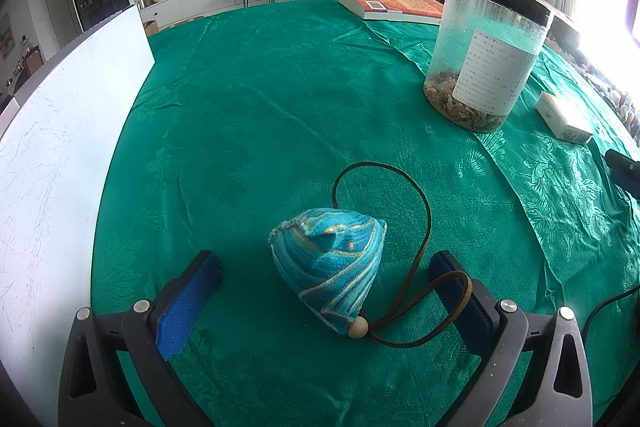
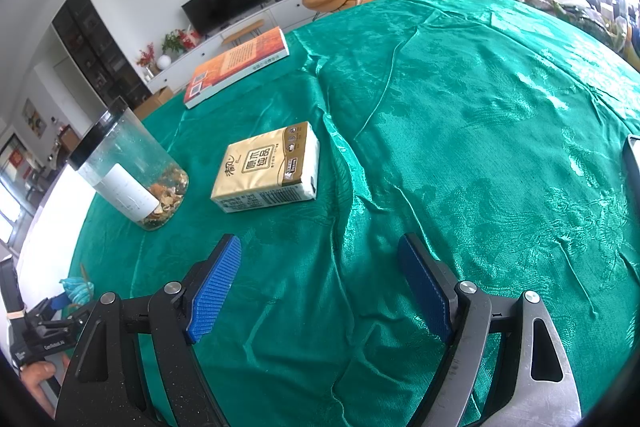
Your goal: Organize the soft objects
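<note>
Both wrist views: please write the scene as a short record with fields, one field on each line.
surface: green tablecloth
soft object: blue pouch with brown cord, lying between the open fingers of the left gripper, not gripped
other soft object: tissue pack, ahead of the right gripper, open and empty
nearby: plastic jar, book

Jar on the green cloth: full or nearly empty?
Nearly empty: the clear jar holds only a shallow layer of dried bits at the bottom, under its black lid.
</note>
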A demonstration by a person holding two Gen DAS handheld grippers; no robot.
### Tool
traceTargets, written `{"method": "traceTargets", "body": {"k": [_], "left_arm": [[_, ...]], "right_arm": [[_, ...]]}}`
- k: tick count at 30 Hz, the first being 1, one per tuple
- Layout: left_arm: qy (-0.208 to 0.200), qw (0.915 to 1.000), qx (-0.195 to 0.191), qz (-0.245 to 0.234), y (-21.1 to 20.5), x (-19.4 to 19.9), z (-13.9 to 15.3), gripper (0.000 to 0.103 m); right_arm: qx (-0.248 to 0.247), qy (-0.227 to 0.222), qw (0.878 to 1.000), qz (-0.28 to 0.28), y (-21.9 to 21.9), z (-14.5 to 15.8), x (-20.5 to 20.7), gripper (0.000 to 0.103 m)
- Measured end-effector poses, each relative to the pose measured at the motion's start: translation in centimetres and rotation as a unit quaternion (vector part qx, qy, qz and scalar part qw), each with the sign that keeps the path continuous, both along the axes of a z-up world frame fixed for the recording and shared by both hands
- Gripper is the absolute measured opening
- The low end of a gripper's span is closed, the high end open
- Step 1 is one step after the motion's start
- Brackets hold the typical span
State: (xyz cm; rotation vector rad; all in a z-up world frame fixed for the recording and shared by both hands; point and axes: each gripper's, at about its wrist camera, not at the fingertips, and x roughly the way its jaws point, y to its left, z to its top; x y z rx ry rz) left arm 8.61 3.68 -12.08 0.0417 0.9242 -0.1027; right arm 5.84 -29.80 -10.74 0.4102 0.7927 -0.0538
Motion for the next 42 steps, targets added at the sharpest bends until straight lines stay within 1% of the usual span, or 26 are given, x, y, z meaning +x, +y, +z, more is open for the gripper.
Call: {"method": "traceTargets", "body": {"k": [12, 14, 16, 17, 18, 20, 21, 22, 23, 24, 26, 28, 29, 30, 31, 32, 33, 34, 35, 36, 37, 38, 39, 42], "left_arm": [[0.0, 1.0, 0.0, 0.0, -0.1, 0.0, 0.0, 0.103], [0.004, 1.0, 0.0, -0.003, 0.0, 0.1, 0.0, 0.103], [0.017, 0.9998, 0.0, -0.012, 0.1, 0.2, 0.1, 0.103], [0.024, 0.9996, 0.0, -0.016, 0.2, 0.3, 0.1, 0.103], [0.03, 0.9994, -0.004, -0.018, 0.3, 0.2, 0.2, 0.103], [0.036, 0.9988, -0.027, -0.021, 0.9, 0.0, 0.6, 0.103], [0.04, 0.9981, -0.042, -0.022, 1.2, -0.1, 0.7, 0.103], [0.044, 0.9973, -0.055, -0.023, 1.5, -0.1, 0.9, 0.103], [0.047, 0.9966, -0.064, -0.023, 1.7, -0.2, 1.1, 0.103], [0.051, 0.9958, -0.072, -0.023, 1.9, -0.2, 1.2, 0.103], [0.059, 0.9944, -0.083, -0.029, 2.0, -0.4, 1.5, 0.103], [0.058, 0.9943, -0.081, -0.038, 1.7, -0.4, 1.7, 0.103], [0.055, 0.9947, -0.077, -0.042, 1.5, -0.2, 1.7, 0.103], [0.054, 0.9948, -0.074, -0.045, 1.2, 0.0, 1.7, 0.103], [0.053, 0.9947, -0.074, -0.049, 0.8, 0.3, 1.7, 0.103], [0.049, 0.9945, -0.075, -0.054, 0.4, 0.6, 1.6, 0.099], [0.045, 0.9947, -0.071, -0.059, 0.0, 0.9, 1.5, 0.094], [0.044, 0.9956, -0.06, -0.057, -0.4, 1.2, 1.3, 0.08], [0.03, 0.9977, -0.033, -0.05, -0.8, 1.2, 1.4, 0.054], [0.023, 0.9984, -0.022, -0.047, -1.0, 1.2, 1.5, 0.049], [0.024, 0.998, -0.033, -0.048, -1.0, 1.2, 1.6, 0.049], [0.024, 0.9973, -0.052, -0.046, -0.7, 1.1, 1.7, 0.048], [0.022, 0.9963, -0.071, -0.042, -0.4, 0.9, 1.8, 0.048], [0.011, 0.9943, -0.1, -0.036, 0.3, -0.2, 2.9, 0.048]], "right_arm": [[0.0, 0.0, 1.0, 0.0, 0.0, 0.0, 0.0, 0.083], [0.01, -0.003, 1.0, 0.001, -0.3, 0.0, -0.1, 0.083], [0.034, 0.002, 0.999, 0.005, -1.2, 0.3, -0.1, 0.083], [0.037, 0.004, 0.999, 0.01, -1.6, 0.6, 0.1, 0.083], [0.021, 0.005, 1.0, 0.021, -1.9, 1.2, 0.5, 0.083], [-0.041, 0.011, 0.997, 0.066, -1.6, 2.7, 2.1, 0.084], [-0.069, 0.019, 0.992, 0.108, -1.1, 3.4, 3.5, 0.084], [-0.102, 0.033, 0.982, 0.153, -0.1, 3.9, 5.0, 0.084], [-0.138, 0.048, 0.97, 0.194, 1.0, 4.1, 6.3, 0.084], [-0.176, 0.062, 0.953, 0.238, 2.4, 4.1, 7.7, 0.084], [-0.234, 0.089, 0.914, 0.318, 5.3, 3.1, 10.0, 0.083], [-0.273, 0.123, 0.881, 0.366, 7.3, 1.4, 12.0, 0.084], [-0.299, 0.128, 0.869, 0.372, 8.0, 0.8, 12.8, 0.084], [-0.314, 0.127, 0.864, 0.372, 8.4, 0.7, 13.5, 0.084], [-0.298, 0.134, 0.869, 0.372, 8.2, 0.6, 14.3, 0.081], [-0.278, 0.141, 0.879, 0.362, 7.9, 0.7, 15.0, 0.074], [-0.267, 0.146, 0.885, 0.353, 7.5, 0.8, 15.3, 0.061], [-0.27, 0.151, 0.888, 0.341, 7.3, 1.0, 15.4, 0.039], [-0.271, 0.159, 0.891, 0.327, 6.9, 1.1, 15.4, 0.031], [-0.264, 0.168, 0.897, 0.314, 6.5, 1.1, 15.3, 0.029], [-0.256, 0.174, 0.902, 0.302, 6.0, 1.1, 15.0, 0.028], [-0.247, 0.178, 0.908, 0.288, 5.3, 1.3, 14.6, 0.028], [-0.227, 0.178, 0.918, 0.272, 4.6, 1.6, 14.1, 0.028], [-0.142, 0.16, 0.952, 0.221, 1.9, 3.0, 12.3, 0.028]]}}
